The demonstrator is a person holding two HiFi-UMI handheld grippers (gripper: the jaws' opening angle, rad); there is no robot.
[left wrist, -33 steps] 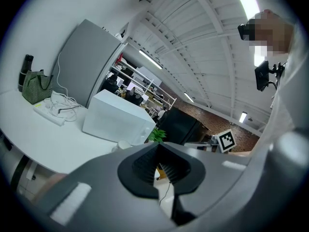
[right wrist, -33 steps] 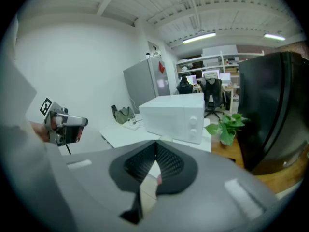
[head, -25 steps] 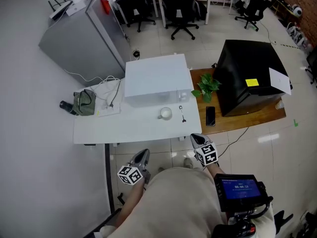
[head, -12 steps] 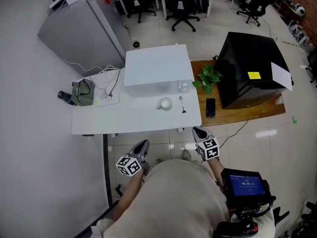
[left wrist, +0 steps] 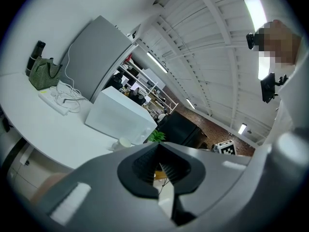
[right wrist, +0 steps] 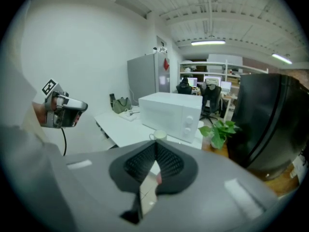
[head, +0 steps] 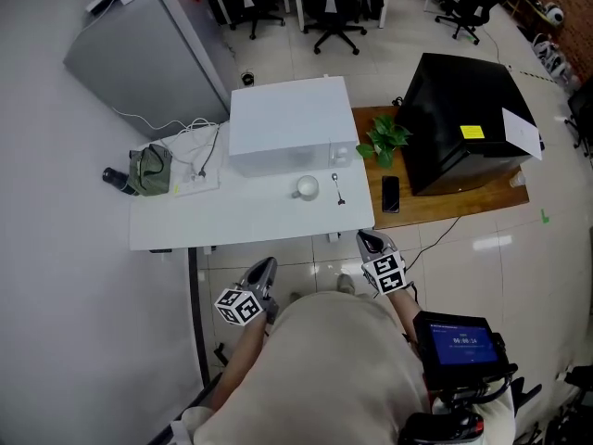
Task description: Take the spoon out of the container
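A small metal spoon [head: 337, 189] lies flat on the white table [head: 222, 221], just right of a white cup [head: 306, 187]; it is outside the cup. The cup also shows in the left gripper view [left wrist: 124, 142] and the right gripper view [right wrist: 158, 136]. Both grippers hang off the table's near edge, close to the person's body. The left gripper [head: 262, 272] [left wrist: 158, 146] is shut with nothing in it. The right gripper [head: 369, 242] [right wrist: 155, 146] is also shut and empty, below the table's right front corner.
A white microwave [head: 287, 133] stands behind the cup. A green bag [head: 150, 169] and a power strip with cables [head: 195, 170] lie at the table's left. To the right are a plant [head: 378, 145], a phone [head: 390, 194] and a black cabinet [head: 463, 119].
The head view has drifted a little. The spoon, the cup and both grippers keep their places relative to the table.
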